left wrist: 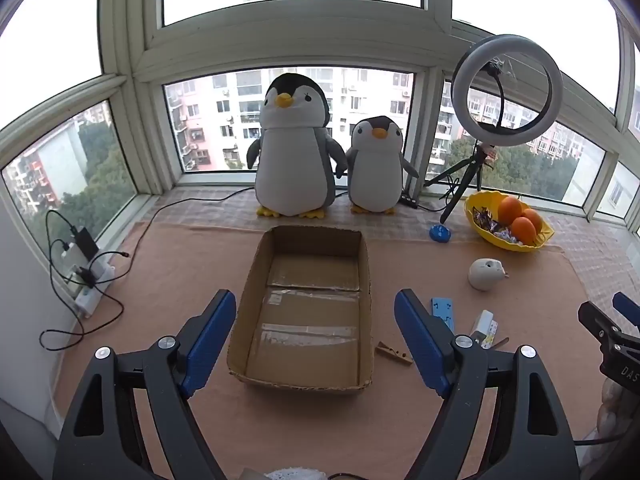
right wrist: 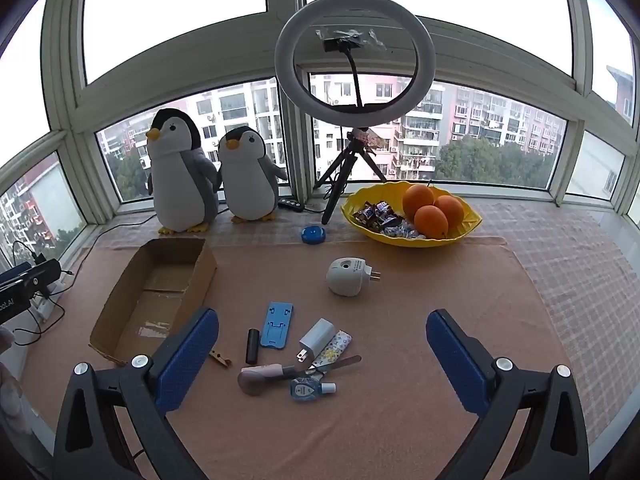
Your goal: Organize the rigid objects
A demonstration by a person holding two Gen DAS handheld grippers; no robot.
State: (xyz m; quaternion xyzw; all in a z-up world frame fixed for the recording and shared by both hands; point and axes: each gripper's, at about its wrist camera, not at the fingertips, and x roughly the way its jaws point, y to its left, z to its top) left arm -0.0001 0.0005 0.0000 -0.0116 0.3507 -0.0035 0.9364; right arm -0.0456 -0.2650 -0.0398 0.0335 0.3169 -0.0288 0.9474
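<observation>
Your left gripper [left wrist: 314,326] has its blue-padded jaws spread as wide as they go, with nothing between them; it tilts downward above the open brown cardboard box [left wrist: 256,276], which stands empty on the peach-coloured cloth [left wrist: 168,280].

Your right gripper [right wrist: 322,354] is just as wide open and grips nothing, angled down over the loose items lying to the right of the box. Between its pads you see a light blue plastic phone stand [right wrist: 278,325], a short black cylinder [right wrist: 252,345], a white plug-in charger [right wrist: 316,336], a flower-patterned flat case [right wrist: 334,346], a pink-handled tool [right wrist: 260,378] and a small clear bottle with a blue label [right wrist: 306,390]. A wooden clothespin [right wrist: 220,358] lies beside the left pad. Farther off rests a white rounded plug-in device [right wrist: 346,278].
</observation>
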